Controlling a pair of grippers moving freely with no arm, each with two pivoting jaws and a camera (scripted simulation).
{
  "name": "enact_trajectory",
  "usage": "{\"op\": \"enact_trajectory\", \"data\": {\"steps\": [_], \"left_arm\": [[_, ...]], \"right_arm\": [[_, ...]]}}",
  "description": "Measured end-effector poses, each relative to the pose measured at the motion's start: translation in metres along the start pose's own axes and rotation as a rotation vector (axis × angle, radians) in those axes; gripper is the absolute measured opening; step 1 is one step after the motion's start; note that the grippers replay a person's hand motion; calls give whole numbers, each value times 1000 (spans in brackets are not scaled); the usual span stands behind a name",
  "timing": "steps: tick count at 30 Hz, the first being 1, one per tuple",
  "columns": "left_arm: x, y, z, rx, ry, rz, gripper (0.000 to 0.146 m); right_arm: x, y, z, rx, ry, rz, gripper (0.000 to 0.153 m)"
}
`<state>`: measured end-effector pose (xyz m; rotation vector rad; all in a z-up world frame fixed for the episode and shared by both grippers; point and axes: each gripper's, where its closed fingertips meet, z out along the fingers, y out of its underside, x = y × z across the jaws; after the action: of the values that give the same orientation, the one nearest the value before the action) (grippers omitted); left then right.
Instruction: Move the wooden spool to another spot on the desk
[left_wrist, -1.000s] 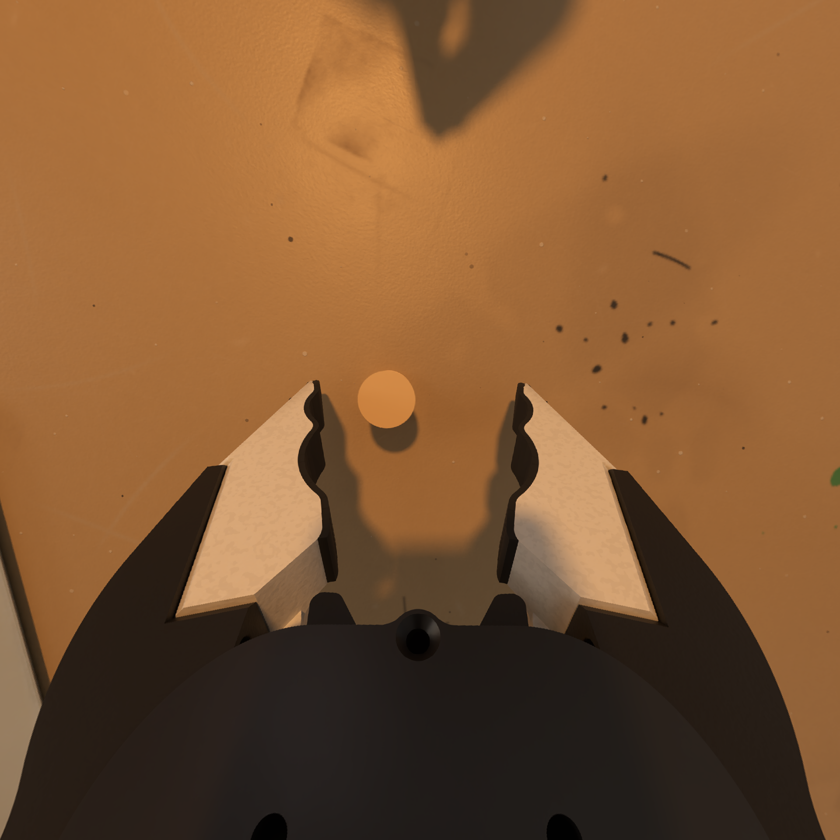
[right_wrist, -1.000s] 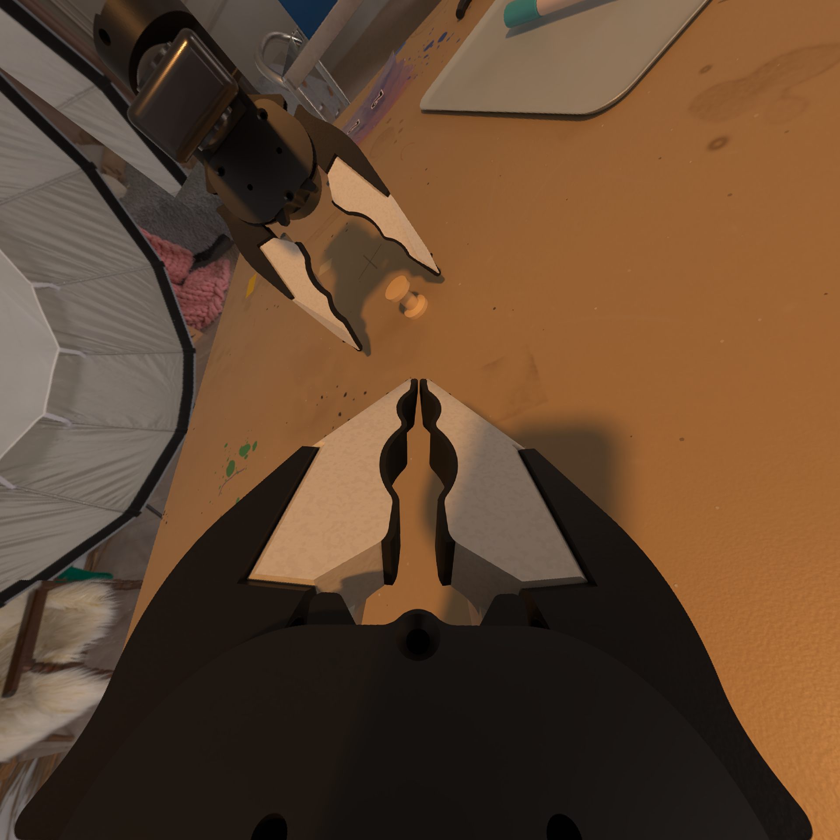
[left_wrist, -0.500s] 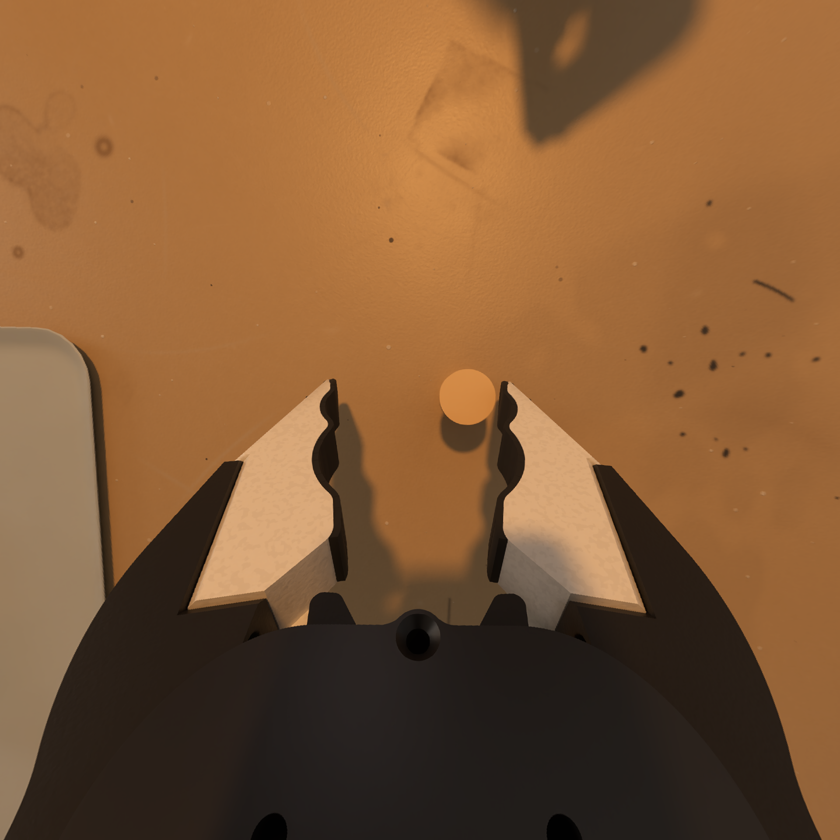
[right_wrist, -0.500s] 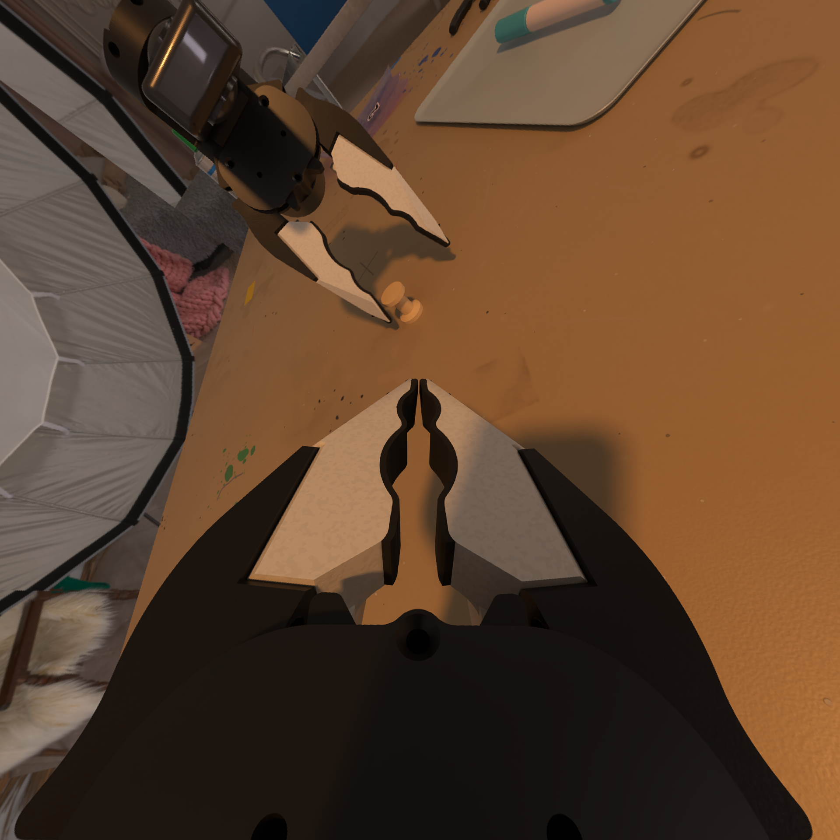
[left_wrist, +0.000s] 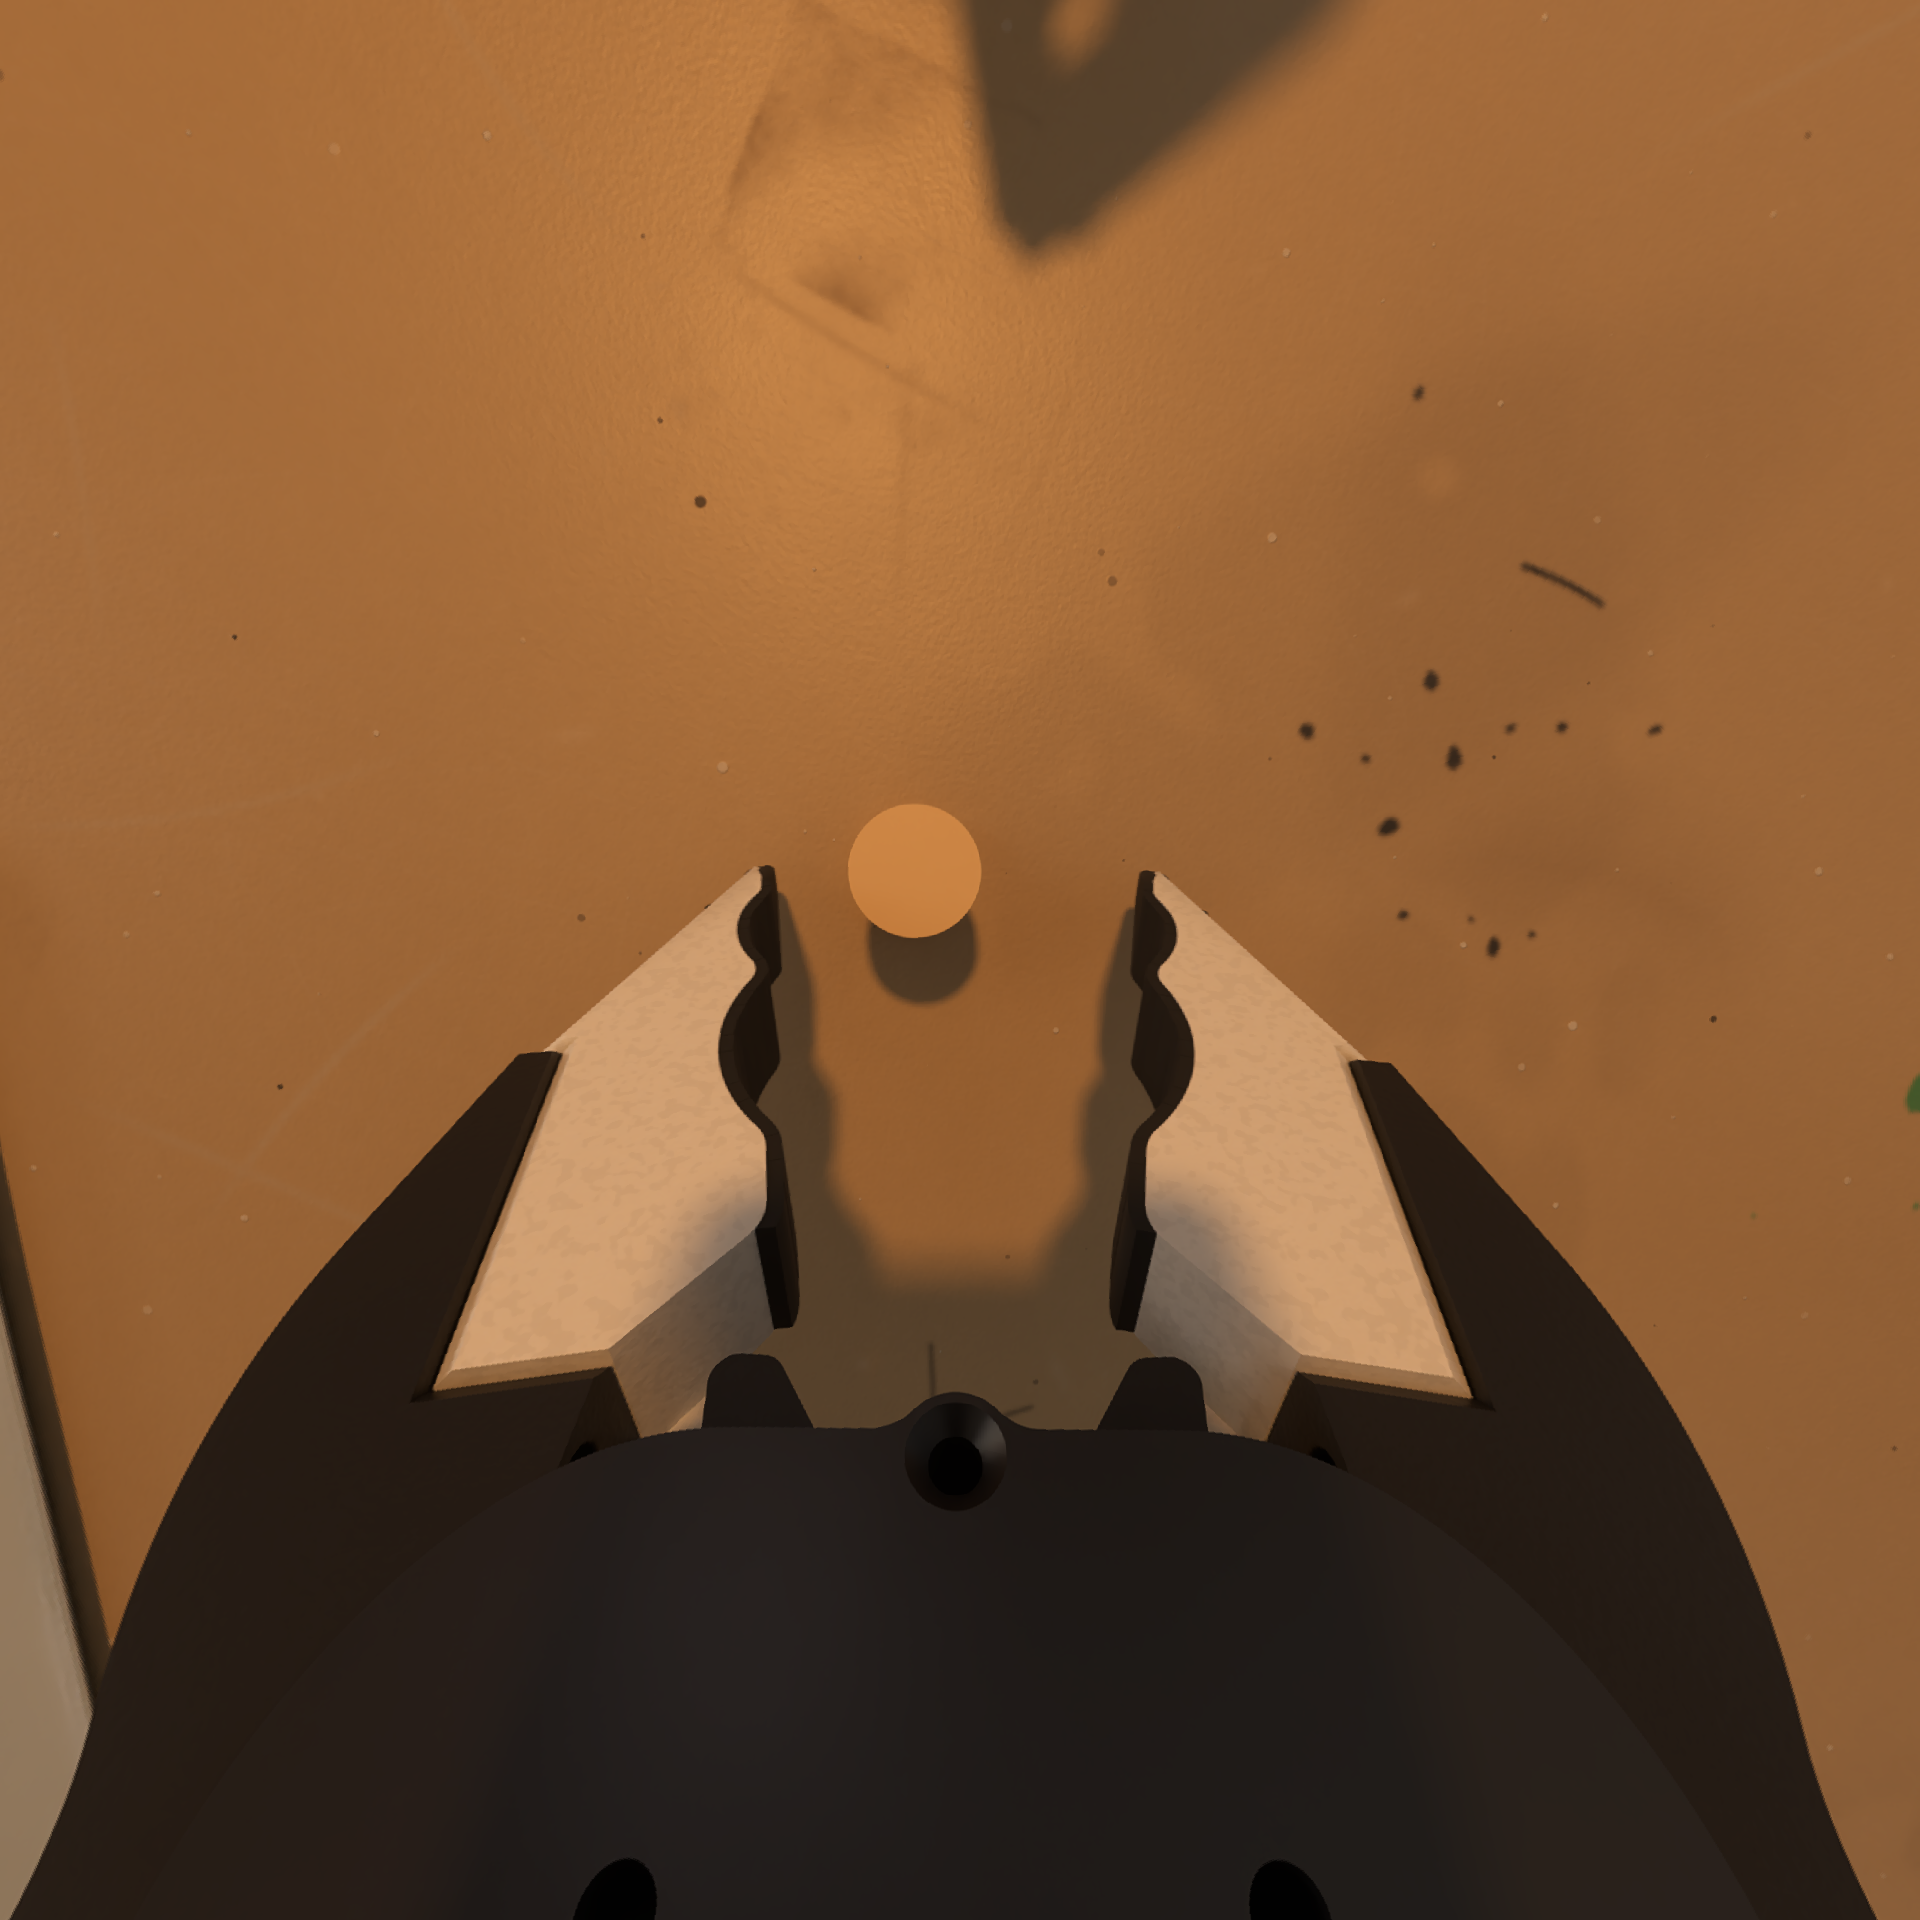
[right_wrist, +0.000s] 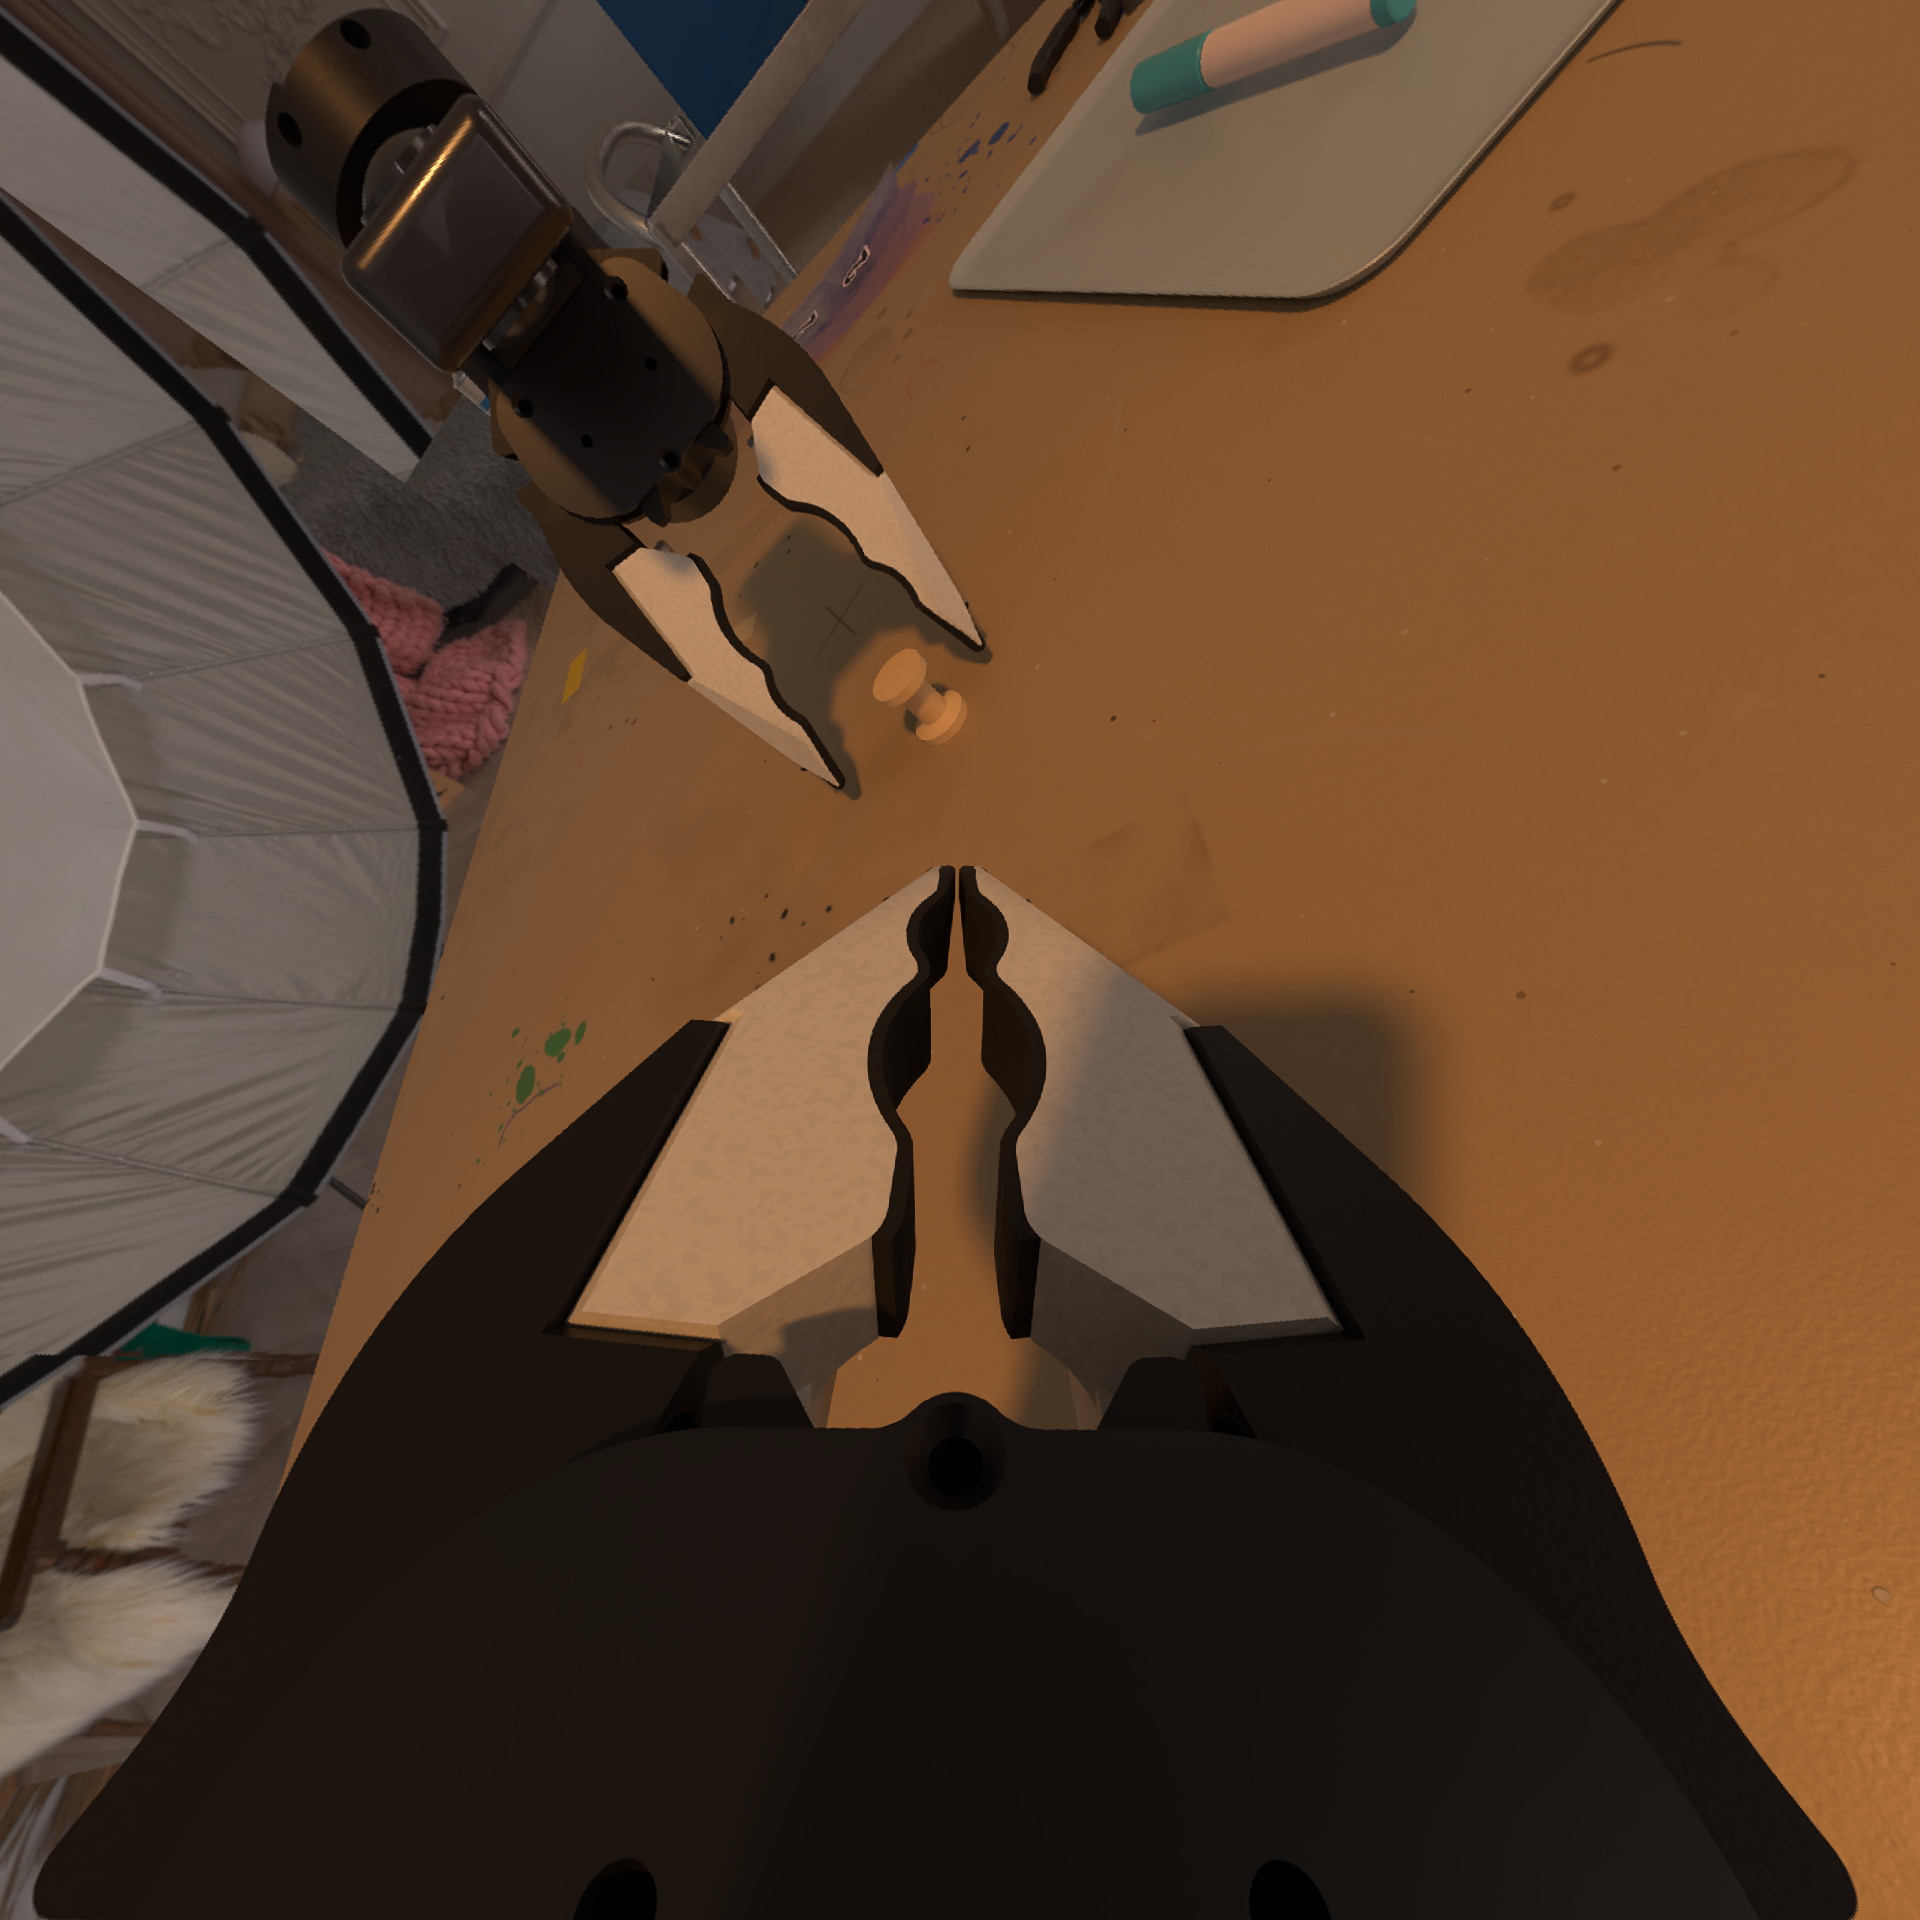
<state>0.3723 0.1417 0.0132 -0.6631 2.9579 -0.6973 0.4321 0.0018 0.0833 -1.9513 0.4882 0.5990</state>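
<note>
One wooden spool (left_wrist: 913, 870) stands upright on the worktop (left_wrist: 416, 520), just beyond your left gripper (left_wrist: 951, 883), whose spread fingers point down around it, nearer the left one. Your right gripper (right_wrist: 954, 873), fingers closed on nothing, hangs farther off.

Desk: a brown desktop (right_wrist: 1455, 727) under warm light, flecked with dark specks and green paint spots (right_wrist: 540, 1060).
Far corner: a grey mat (right_wrist: 1247, 218) carrying a teal-capped marker (right_wrist: 1247, 47).
Left edge: a white panelled softbox (right_wrist: 156, 883), pink knitwear (right_wrist: 447, 665) and pale fur (right_wrist: 104, 1507) beyond it.
</note>
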Motion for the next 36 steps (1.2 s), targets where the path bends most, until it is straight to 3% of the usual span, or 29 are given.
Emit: {"op": "enact_trajectory", "data": {"steps": [9,22,36], "left_arm": [[-8,-2,-1,43,2,-39,23],[-22,-5,-5,126,-16,-82,23],[-59,6,-11,164,-153,-184,23]], "right_arm": [[0,-1,0,2,2,-3,1],[12,-8,-9,60,71,15,0],[35,-8,-17,93,172,49,0]]}}
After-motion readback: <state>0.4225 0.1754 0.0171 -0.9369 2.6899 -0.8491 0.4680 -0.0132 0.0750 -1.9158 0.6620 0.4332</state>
